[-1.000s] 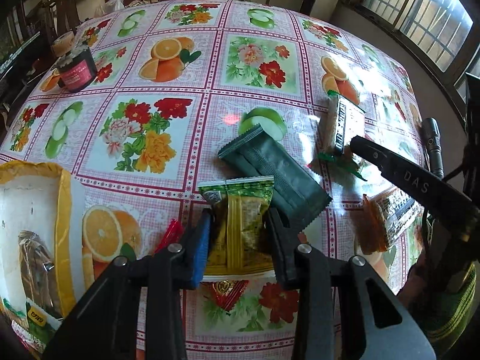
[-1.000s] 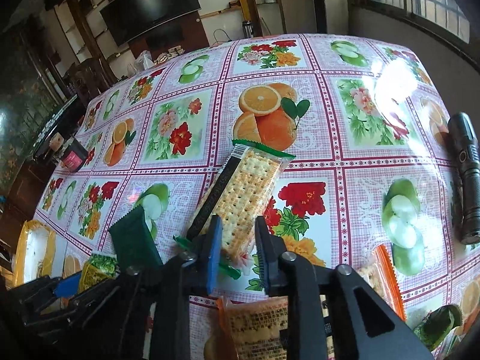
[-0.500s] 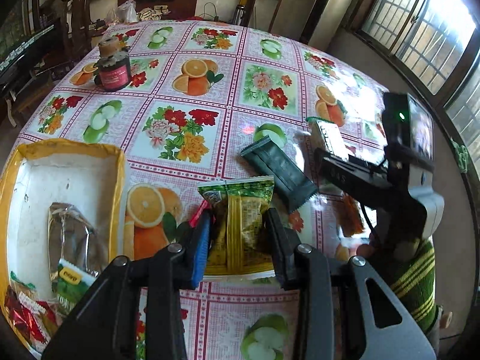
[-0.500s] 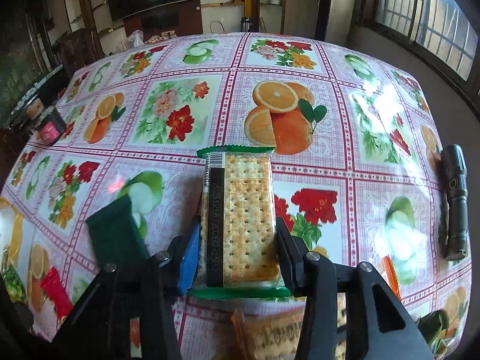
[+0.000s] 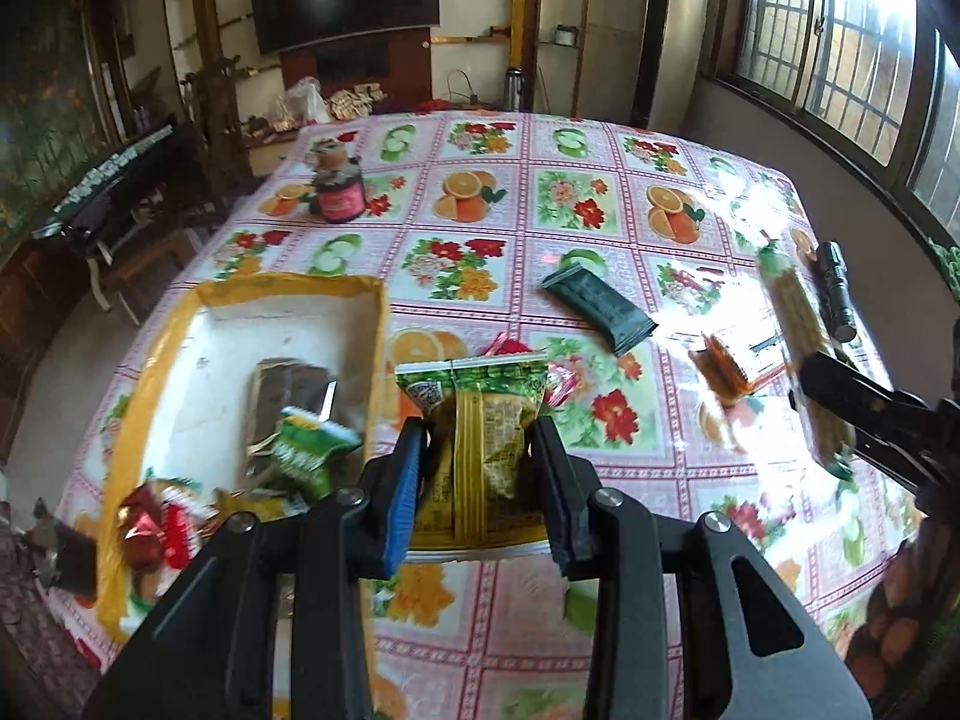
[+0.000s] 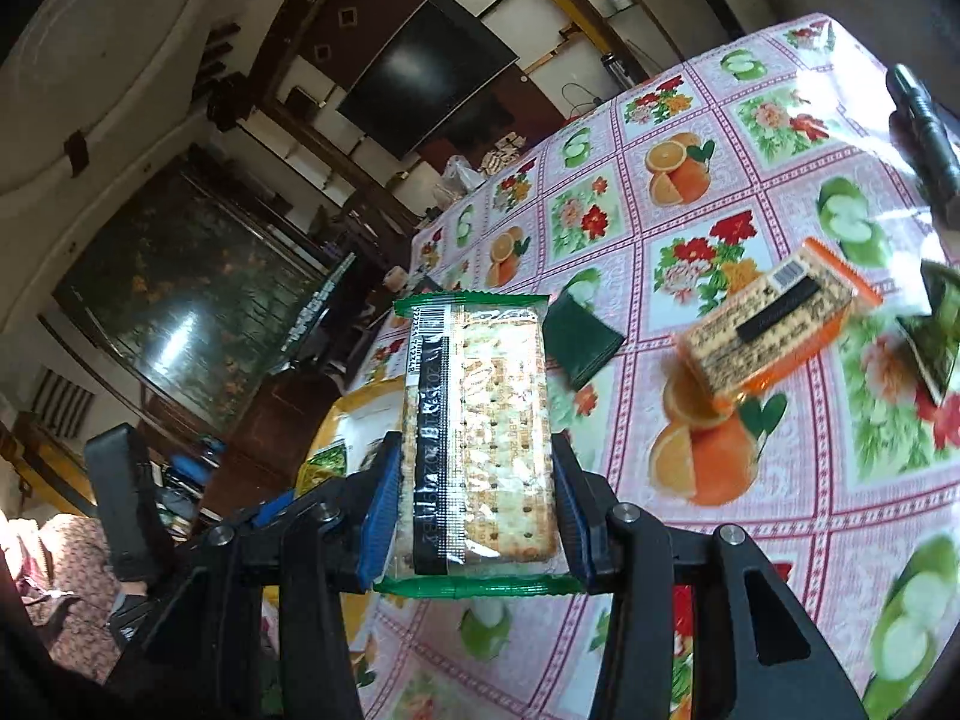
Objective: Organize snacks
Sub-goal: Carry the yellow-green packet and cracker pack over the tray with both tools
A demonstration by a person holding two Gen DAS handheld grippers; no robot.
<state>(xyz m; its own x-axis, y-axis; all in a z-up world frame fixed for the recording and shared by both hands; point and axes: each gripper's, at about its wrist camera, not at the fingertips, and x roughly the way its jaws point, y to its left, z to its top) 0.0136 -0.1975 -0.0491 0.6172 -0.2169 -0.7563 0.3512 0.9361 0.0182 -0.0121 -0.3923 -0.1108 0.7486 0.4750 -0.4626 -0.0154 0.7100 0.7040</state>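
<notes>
My left gripper [image 5: 477,456] is shut on a green-and-yellow snack packet [image 5: 480,420], held above the table just right of the yellow-rimmed white box [image 5: 372,324]. Inside the box lie a silvery packet [image 5: 288,384], a green packet [image 5: 306,450] and red-wrapped sweets [image 5: 150,528]. My right gripper [image 6: 477,492] is shut on a clear cracker pack with green ends [image 6: 480,432], lifted off the table; it shows at the right of the left wrist view as cracker pack [image 5: 804,348]. A dark green packet [image 5: 600,306] and an orange-edged cracker pack [image 6: 774,324] lie on the tablecloth.
A floral-and-fruit tablecloth [image 5: 540,198] covers the table. A pink-labelled jar [image 5: 339,192] stands far left, a black torch [image 5: 837,294] lies at the right edge. Another dark green packet [image 6: 936,336] lies at right. The left gripper's body [image 6: 126,504] is beside the box [image 6: 360,414].
Both grippers rose and swung left toward the box. The right gripper closed on the cracker pack and lifted it off the table. The left gripper kept its packet throughout.
</notes>
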